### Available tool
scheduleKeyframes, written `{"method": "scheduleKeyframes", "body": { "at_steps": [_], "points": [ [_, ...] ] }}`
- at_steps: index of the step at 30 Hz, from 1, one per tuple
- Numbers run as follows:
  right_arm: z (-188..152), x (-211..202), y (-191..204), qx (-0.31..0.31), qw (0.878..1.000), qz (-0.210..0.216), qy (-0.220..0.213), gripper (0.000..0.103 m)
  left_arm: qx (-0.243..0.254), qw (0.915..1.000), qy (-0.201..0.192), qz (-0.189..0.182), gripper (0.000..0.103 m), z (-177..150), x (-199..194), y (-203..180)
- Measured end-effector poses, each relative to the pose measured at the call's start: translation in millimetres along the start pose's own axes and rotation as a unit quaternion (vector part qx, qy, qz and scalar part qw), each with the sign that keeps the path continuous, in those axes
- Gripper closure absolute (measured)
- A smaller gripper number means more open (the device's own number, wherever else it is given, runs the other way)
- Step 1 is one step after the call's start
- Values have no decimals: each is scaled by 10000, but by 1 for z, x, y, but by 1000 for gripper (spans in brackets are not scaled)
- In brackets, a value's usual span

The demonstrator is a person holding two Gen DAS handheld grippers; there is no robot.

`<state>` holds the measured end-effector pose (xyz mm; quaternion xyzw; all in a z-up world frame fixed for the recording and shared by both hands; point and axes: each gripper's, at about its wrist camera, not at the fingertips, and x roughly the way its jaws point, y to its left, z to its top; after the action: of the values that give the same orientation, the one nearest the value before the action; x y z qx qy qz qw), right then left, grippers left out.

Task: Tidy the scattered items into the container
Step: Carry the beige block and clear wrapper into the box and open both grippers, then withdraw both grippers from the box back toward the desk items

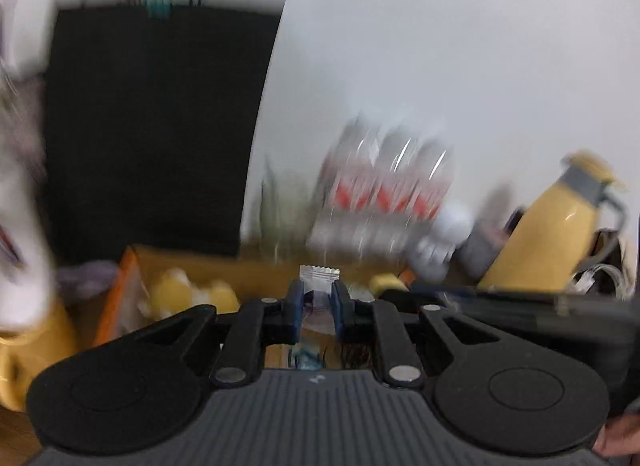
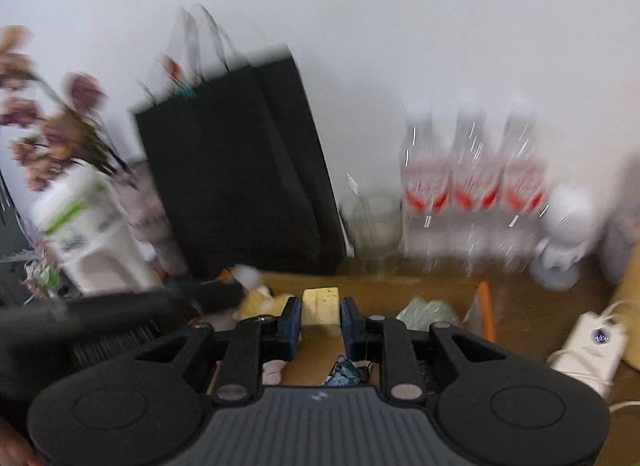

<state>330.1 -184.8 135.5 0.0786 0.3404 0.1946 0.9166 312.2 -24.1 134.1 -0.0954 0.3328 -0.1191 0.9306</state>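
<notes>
Against a plain white wall (image 2: 360,5), a brown wooden counter (image 2: 516,286) carries a black paper bag (image 2: 236,169), three clear water bottles (image 2: 474,185) with red labels, and a white charger (image 2: 592,350). Both views are blurred. Left gripper (image 1: 318,308) has its fingers closed on a small clear packet (image 1: 319,280); right gripper (image 2: 320,324) clamps a pale yellow block (image 2: 320,312). An orange-rimmed container (image 2: 484,306) lies just beyond the fingers.

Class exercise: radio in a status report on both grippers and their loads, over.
Left gripper shut on clear sachet. Right gripper shut on pale yellow block. Nothing blocking either; both views blurred.
</notes>
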Motion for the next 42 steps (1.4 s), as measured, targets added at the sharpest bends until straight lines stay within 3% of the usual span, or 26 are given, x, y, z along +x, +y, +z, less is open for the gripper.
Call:
{"method": "scheduleKeyframes", "body": {
  "at_steps": [3, 7, 12, 17, 20, 22, 24, 30, 34, 37, 42],
  "points": [
    [14, 62, -20, 222, 9969, -186, 728, 83, -45, 9983, 531, 220, 87, 0, 55, 11],
    [15, 116, -39, 383, 9900, -313, 1323, 83, -62, 9934, 987, 577, 87, -8, 106, 25],
    [5, 149, -42, 244, 9819, -447, 1824, 82, -261, 9917, 1183, 429, 85, -17, 122, 38],
    [3, 158, -47, 478, 9783, -446, 1969, 79, -316, 9909, 1229, 442, 80, -13, 111, 43],
    [9, 145, -39, 422, 9789, -508, 1932, 79, -199, 9915, 1187, 498, 70, 1, 98, 40],
    [16, 131, -34, 369, 9801, -544, 1874, 77, -85, 9907, 1190, 649, 43, 10, 87, 37],
    [24, 113, -27, 274, 9814, -622, 1794, 75, 2, 9869, 1341, 903, 26, 15, 74, 34],
    [36, 49, -10, 24, 9837, -827, 1598, 67, 77, 9836, 1229, 1316, 0, 23, 22, 24],
    [29, 14, 5, -356, 9843, -943, 1450, 52, 207, 9837, 1173, 1347, 0, 16, -11, 12],
    [19, -4, 14, -436, 9846, -951, 1399, 49, 201, 9849, 1049, 1363, 0, 11, -34, 7],
    [0, -34, 32, -561, 9887, -837, 1112, 36, 234, 9873, 728, 1390, 0, 2, -69, -1]
  ]
}}
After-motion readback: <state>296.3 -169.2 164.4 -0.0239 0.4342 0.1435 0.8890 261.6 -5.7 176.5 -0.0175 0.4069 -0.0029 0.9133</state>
